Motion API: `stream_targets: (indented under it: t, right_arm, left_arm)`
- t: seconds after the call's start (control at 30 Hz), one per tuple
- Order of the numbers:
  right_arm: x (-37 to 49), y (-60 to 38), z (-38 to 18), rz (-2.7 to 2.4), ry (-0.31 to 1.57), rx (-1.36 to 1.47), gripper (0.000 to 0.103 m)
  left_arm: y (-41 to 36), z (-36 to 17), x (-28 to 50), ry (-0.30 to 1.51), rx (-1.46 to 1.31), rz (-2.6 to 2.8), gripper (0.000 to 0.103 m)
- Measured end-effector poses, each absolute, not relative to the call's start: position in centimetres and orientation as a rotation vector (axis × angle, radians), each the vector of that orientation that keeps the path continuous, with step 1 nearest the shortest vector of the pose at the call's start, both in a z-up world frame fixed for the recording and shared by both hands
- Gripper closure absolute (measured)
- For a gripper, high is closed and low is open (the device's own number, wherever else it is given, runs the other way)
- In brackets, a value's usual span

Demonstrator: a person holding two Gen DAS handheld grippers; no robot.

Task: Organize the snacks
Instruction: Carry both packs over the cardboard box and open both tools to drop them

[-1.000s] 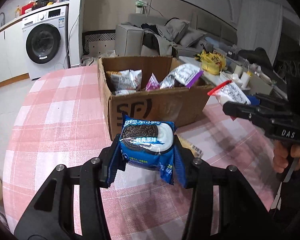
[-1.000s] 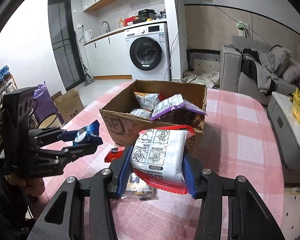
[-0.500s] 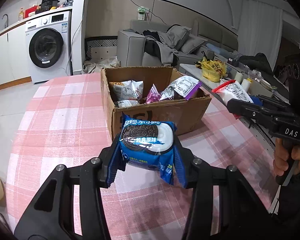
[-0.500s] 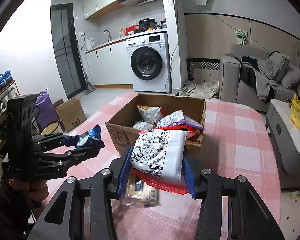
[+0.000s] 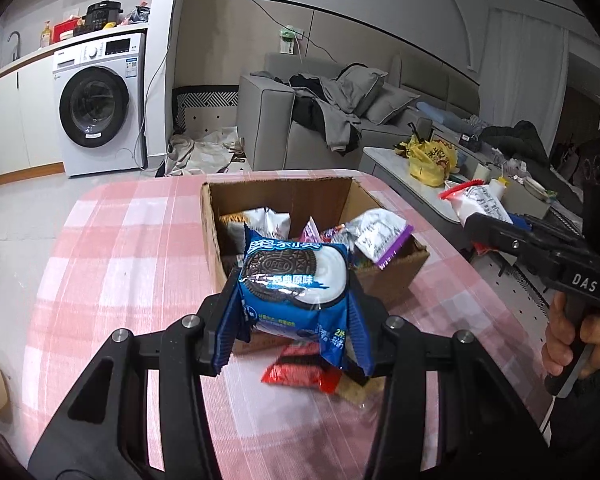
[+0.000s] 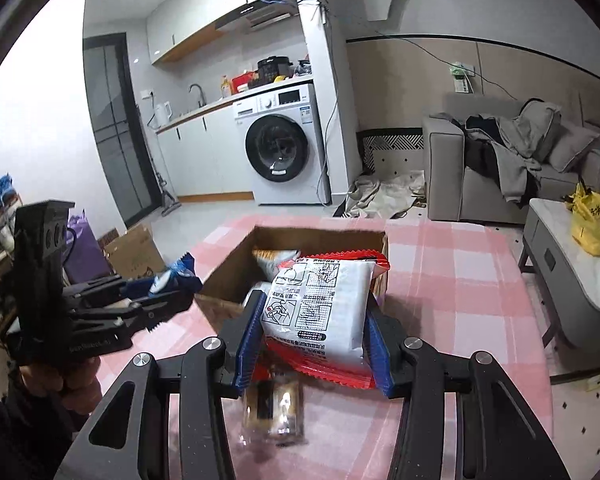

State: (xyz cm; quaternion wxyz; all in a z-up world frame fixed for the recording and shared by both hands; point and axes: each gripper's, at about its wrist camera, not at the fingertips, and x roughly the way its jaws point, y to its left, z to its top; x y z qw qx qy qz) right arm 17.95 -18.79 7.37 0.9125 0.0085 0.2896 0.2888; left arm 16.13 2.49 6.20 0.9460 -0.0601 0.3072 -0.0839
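In the left wrist view, the left gripper (image 5: 294, 316) clamps a blue cookie pack (image 5: 296, 284) between its jaws, above the pink checked table (image 5: 120, 248), before the cardboard box (image 5: 384, 284). In the right wrist view, the right gripper (image 6: 314, 344) grips a white and red snack bag (image 6: 320, 308); below lies a blurred, perhaps clear, packet (image 6: 274, 408).

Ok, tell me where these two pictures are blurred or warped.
Left wrist view: Oreo pack sharp, red wrapper on the table soft, wall lines bowed by the fisheye. Right wrist view: white and red packet sharp, clear-wrapped snack below it blurred, corners dark.
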Motion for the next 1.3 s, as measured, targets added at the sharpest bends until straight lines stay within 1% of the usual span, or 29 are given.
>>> stream_targets:
  t: [0.33,0.87,1.07,1.17,1.3]
  right_arm:
    - [21.2,-16.7,7.5,0.614,0.605,-0.016,0.056]
    - [26.3,-14.7,2.9,0.617,0.716,-0.018,0.056]
    - [28.3,-14.3,3.0,0.641,0.743,0.053,0.056]
    - [28.0,-14.3,4.0,0.64,0.697,0.045,0.056]
    - [28.4,-14.3,4.8,0.627,0.689,0.044,0.056]
  left_arm:
    - [1.1,6.3,21.4,0.64,-0.082,-0.16,0.059]
    - [0.3,2.6,27.6,0.709,-0.085,-0.155,0.059]
    - [0.2,1.9,29.4,0.722,-0.092,-0.143,0.059]
    - [0.3,1.7,29.9,0.73,-0.095,-0.14,0.059]
    - [0.4,1.5,30.6,0.728,-0.094,-0.13,0.059]
